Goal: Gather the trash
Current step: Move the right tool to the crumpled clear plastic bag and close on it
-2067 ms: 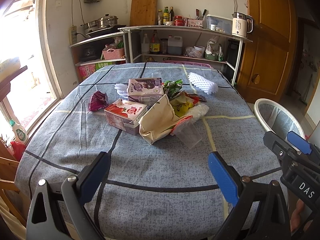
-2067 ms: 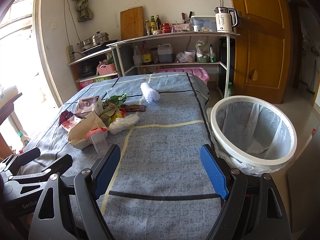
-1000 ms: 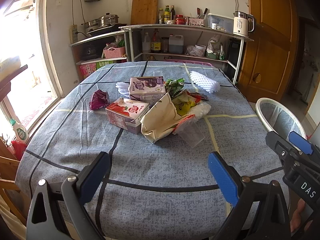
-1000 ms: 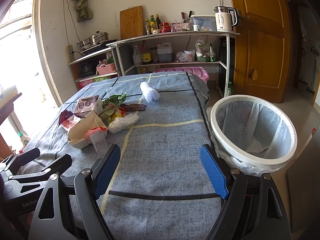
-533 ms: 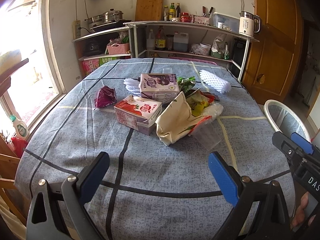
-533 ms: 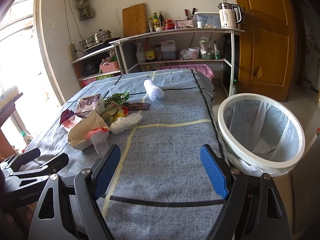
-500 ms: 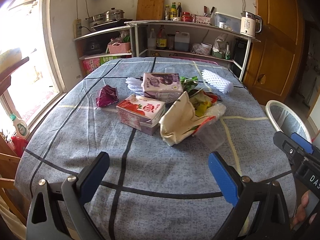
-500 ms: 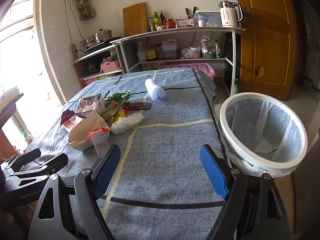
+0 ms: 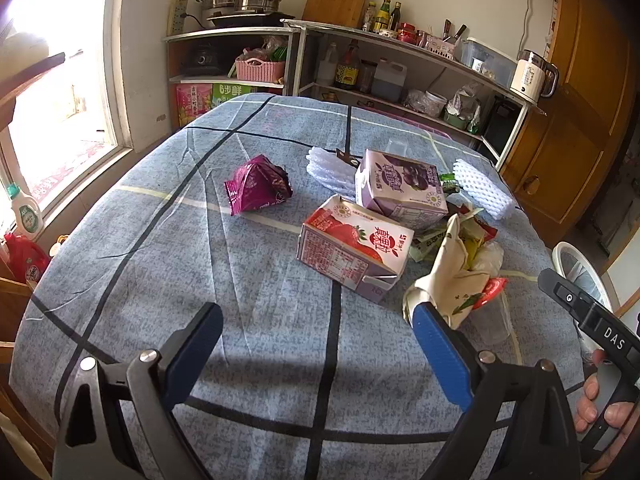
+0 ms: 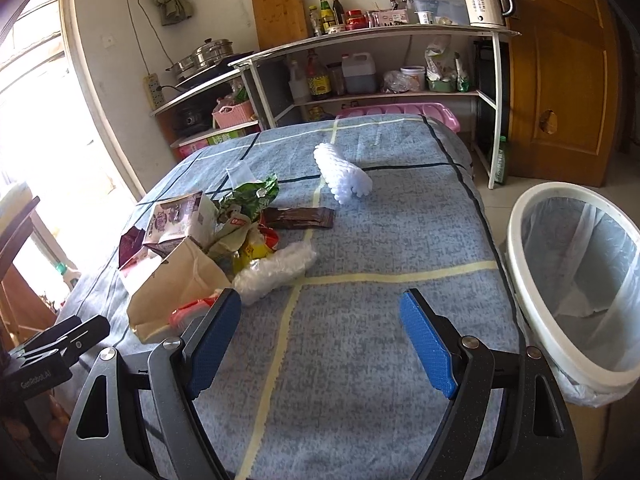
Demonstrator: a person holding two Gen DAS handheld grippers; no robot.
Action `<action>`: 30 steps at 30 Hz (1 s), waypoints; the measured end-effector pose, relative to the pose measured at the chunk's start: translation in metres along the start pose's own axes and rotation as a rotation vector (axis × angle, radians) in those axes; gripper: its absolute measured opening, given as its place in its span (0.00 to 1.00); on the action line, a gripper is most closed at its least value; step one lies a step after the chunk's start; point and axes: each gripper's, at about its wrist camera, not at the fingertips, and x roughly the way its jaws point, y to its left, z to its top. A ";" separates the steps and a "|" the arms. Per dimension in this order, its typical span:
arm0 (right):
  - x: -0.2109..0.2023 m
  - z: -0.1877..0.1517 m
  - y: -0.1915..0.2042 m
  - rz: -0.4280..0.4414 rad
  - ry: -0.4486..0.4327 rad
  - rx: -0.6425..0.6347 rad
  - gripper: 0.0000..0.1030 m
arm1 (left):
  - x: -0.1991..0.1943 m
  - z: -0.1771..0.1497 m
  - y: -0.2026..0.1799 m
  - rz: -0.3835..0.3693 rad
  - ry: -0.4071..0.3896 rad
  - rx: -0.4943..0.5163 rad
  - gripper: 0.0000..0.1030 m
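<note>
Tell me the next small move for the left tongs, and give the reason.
Probably ease the left tongs forward over the strawberry carton. They are open and empty, the carton is the nearest trash roughly ahead, and nothing has gone into the bin that I can see.

Left tongs nearer the cartons.

Clear cup at four o'clock of the pile mostly covered by the beige paper bag and a red lid; in the right wrist view, lost behind a blue finger pad. Bin cut by the right edge at three o'clock, hidden behind the right gripper. Carton print too small to read. Window washed out.
</note>
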 end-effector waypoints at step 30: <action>0.062 0.021 0.023 0.031 0.146 -0.025 0.24 | 0.043 0.031 0.031 0.075 0.081 0.024 0.94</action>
